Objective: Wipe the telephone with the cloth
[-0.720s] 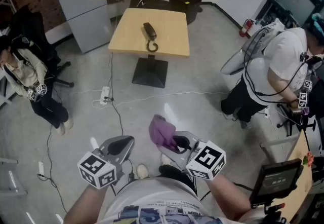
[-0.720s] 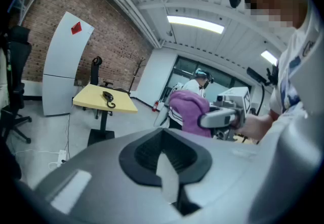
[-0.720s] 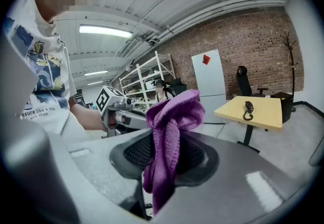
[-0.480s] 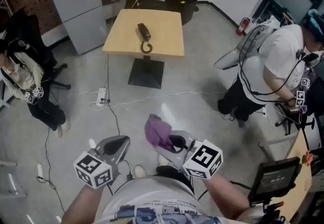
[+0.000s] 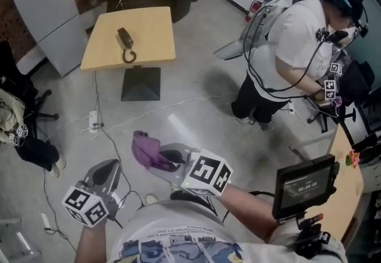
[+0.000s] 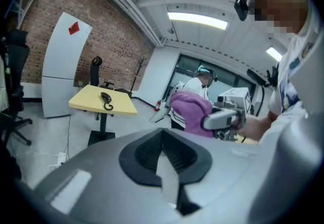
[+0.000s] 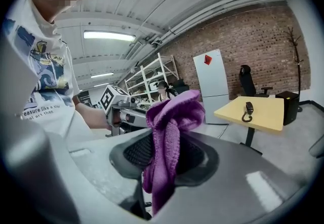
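Right gripper view: the right gripper (image 7: 161,159) has its jaws pinching a purple cloth (image 7: 174,111). One fold is clamped between the pads, the bulk is bunched above the tips and a tail hangs below them. Carried like this (wadded out front, not draped back over the jaws), the cloth puts a soft pad forward of the tool. I judge that this is why it is held so, since the fabric rather than the jaws would meet the surface first.

Just to its left is the left gripper (image 6: 163,159), with its jaws pressed together on nothing. It looks kept free, perhaps to steady something while the other wipes.

The telephone (image 7: 247,108) is a dark handset with a curled cord. It lies on a small yellow pedestal table (image 7: 268,114), far ahead of the cloth and a little right of where those jaws point, well apart from both grippers. No wiping has started; the step in hand appears to be the approach.

On the concrete floor between the grippers and the table base lie a white cable (image 5: 95,95) and a power strip (image 5: 92,119), which could catch a foot. A second person in a white shirt (image 5: 286,41) stands off to the right of the right gripper, clear of the line to the table.
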Demonstrator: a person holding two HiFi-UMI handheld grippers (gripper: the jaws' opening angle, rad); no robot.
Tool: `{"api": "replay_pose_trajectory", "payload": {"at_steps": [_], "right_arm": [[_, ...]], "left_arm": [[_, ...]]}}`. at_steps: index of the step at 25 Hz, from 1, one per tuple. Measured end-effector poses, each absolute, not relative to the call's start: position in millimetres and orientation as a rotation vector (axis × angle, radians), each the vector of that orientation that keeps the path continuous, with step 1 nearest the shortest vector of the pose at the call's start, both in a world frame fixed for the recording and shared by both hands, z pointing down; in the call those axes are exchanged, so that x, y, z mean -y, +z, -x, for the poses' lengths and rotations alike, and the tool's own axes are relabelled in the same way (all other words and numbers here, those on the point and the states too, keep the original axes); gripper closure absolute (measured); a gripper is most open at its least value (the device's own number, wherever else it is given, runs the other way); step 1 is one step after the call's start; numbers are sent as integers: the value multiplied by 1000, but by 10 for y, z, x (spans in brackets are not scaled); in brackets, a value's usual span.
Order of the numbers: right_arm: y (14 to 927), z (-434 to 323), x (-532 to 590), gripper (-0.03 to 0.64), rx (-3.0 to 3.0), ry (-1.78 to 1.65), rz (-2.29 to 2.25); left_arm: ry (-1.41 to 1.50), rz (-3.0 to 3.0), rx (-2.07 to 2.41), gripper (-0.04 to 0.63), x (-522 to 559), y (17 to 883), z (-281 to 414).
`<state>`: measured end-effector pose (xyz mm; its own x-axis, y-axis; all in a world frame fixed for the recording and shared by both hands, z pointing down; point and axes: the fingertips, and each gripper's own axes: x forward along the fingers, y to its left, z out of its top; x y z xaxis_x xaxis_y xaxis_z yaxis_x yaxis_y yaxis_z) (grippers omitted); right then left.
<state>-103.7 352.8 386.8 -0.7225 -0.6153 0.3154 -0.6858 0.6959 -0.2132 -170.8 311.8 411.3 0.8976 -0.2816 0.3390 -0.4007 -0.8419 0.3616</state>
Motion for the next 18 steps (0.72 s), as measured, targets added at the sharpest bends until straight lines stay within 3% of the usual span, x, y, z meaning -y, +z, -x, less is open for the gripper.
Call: {"api": "replay_pose_trajectory", "payload": {"at_steps": [18], "right_arm": [[3874, 222, -3286, 508, 2720, 510, -962]], "left_arm": [[419, -2612, 625, 607, -2790, 4046, 950]]}}
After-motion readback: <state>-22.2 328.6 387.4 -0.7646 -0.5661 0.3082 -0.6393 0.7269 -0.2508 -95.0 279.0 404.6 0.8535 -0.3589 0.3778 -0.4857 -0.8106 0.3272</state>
